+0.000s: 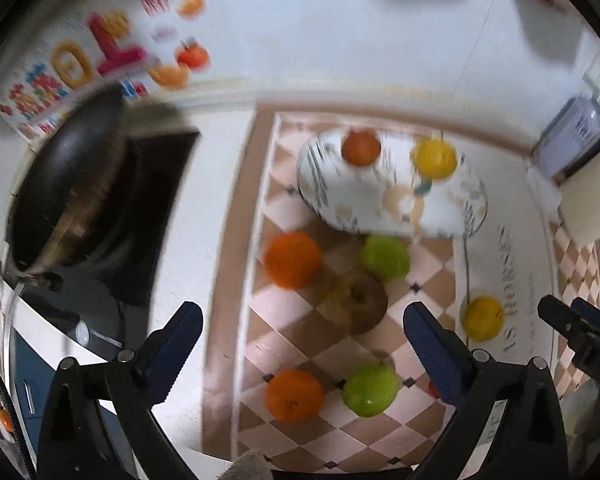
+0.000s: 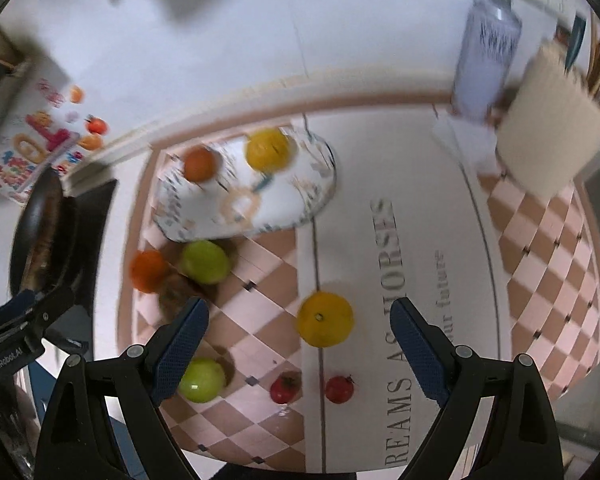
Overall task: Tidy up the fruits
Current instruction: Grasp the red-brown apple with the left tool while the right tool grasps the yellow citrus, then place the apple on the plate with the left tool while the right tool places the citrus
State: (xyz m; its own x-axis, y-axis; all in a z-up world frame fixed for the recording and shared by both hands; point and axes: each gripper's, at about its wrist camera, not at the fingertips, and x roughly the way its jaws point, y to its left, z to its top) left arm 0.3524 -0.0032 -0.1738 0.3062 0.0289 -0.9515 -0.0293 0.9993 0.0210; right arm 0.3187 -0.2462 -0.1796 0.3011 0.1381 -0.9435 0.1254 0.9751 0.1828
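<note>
Both frames motion-blurred. Left hand-held gripper [image 1: 300, 344] released, jaws spread wide above a brownish round fruit [image 1: 356, 304] on the checkered mat [image 1: 300, 348]. Right hand-held gripper [image 2: 300, 340] also released, hovering over a yellow round fruit [image 2: 325, 319]. Patterned oval plate [image 2: 288, 204] at far side (carrying one orange fruit [image 2: 199, 164], one yellow fruit [image 2: 268, 150]).
</note>
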